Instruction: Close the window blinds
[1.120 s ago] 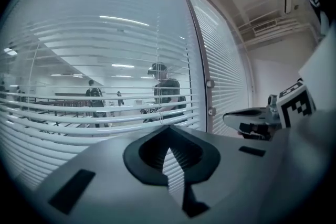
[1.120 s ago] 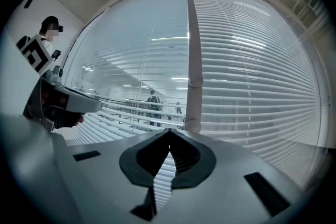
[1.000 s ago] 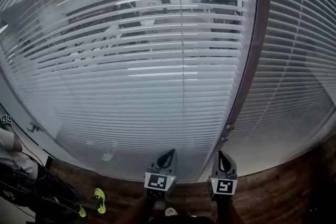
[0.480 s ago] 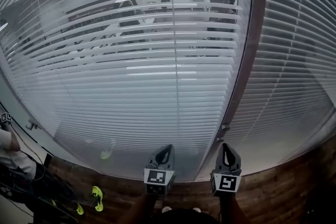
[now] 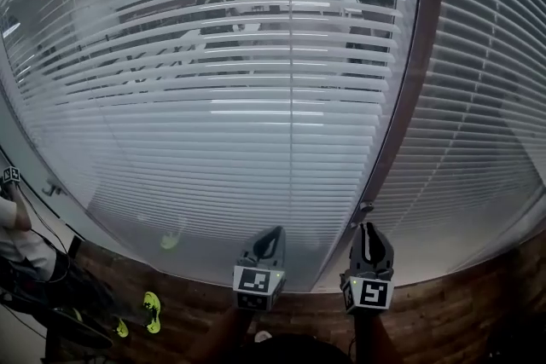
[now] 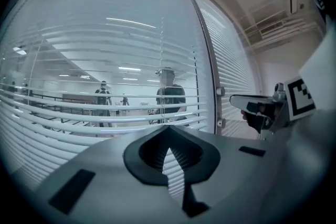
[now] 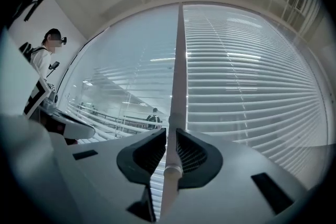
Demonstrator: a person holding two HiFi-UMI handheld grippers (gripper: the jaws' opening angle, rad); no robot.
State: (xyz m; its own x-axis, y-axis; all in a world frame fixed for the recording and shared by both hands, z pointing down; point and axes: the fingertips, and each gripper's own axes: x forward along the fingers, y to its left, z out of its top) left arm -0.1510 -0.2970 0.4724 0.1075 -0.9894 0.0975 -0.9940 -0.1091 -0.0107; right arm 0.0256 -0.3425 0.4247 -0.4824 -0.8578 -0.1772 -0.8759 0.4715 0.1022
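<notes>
Tilt wand (image 7: 178, 76) is flanked, unclamped, by right gripper (image 7: 170, 132) jaws just opened; left gripper (image 6: 167, 128) is closed, empty.

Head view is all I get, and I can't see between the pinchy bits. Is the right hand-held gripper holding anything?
Observer: The right gripper view shows a white wand standing upright between the jaws of the right hand-held gripper.
Operator: Is it squeezing it?
Observer: It doesn't look like it. The jaws have just been opening, and they now sit slightly apart around the wand.
Operator: And the other one?
Observer: The left gripper view shows the left hand-held gripper shut tip to tip, with nothing between its jaws.
</notes>
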